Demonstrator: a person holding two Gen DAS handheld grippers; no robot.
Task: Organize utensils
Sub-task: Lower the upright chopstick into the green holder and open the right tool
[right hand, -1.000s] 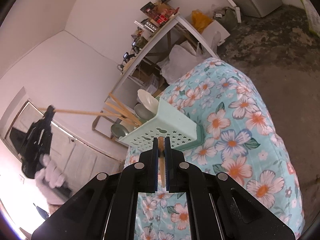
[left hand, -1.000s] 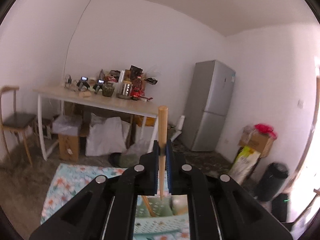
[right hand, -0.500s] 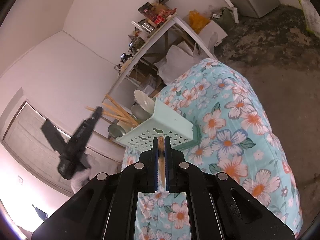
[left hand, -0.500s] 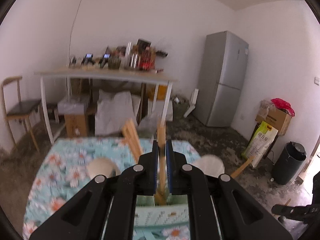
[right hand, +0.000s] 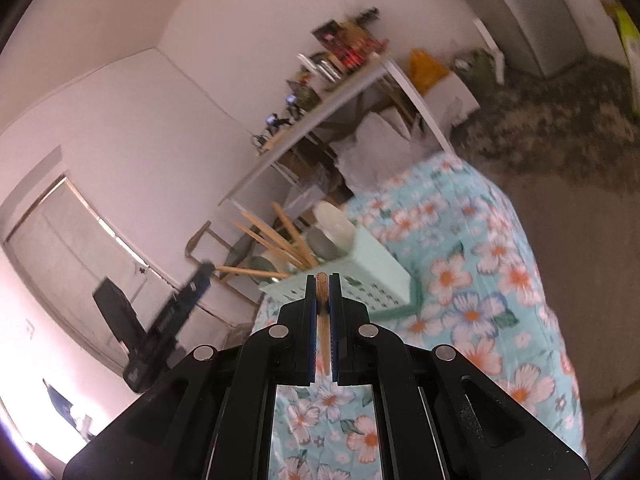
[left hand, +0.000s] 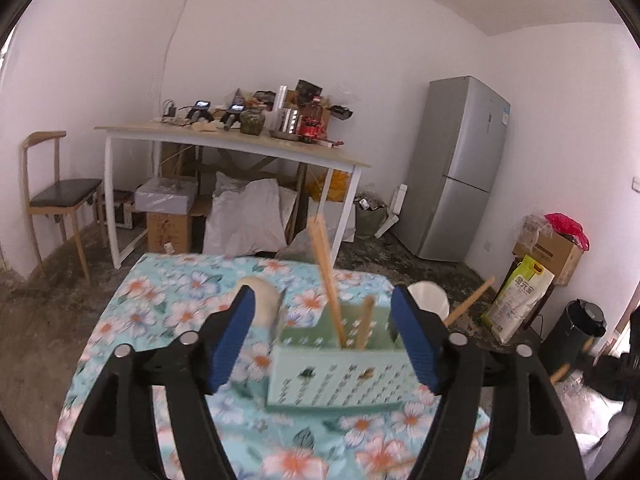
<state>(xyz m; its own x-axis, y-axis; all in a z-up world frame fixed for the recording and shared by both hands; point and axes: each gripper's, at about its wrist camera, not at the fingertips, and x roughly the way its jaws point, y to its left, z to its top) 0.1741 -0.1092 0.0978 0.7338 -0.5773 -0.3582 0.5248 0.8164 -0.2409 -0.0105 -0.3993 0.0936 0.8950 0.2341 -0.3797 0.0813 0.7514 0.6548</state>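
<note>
A mint-green perforated utensil basket (left hand: 340, 376) stands on the floral tablecloth (left hand: 168, 312). Several wooden chopsticks (left hand: 326, 276) lean in it, with white spoons (left hand: 260, 300) beside them. My left gripper (left hand: 323, 296) hangs just in front of the basket, its jaws opening wide. The chopsticks show between the blue pads (left hand: 236, 332), but the pads touch nothing. My right gripper (right hand: 321, 280) is shut on one wooden chopstick (right hand: 322, 320), short of the basket (right hand: 360, 280). The right wrist view also shows the left gripper (right hand: 176, 308) and the fanned chopsticks (right hand: 276, 236).
Behind the cloth-covered table stands a white table (left hand: 240, 144) piled with clutter, with boxes and bags under it. A wooden chair (left hand: 52, 196) is at the left. A grey fridge (left hand: 460, 168), a cardboard box (left hand: 548, 248) and a black bin (left hand: 576, 332) are at the right.
My left gripper has come down to the basket and opened, letting go of its chopstick, which now stands in the basket. My right gripper has risen a little, still gripping its chopstick.
</note>
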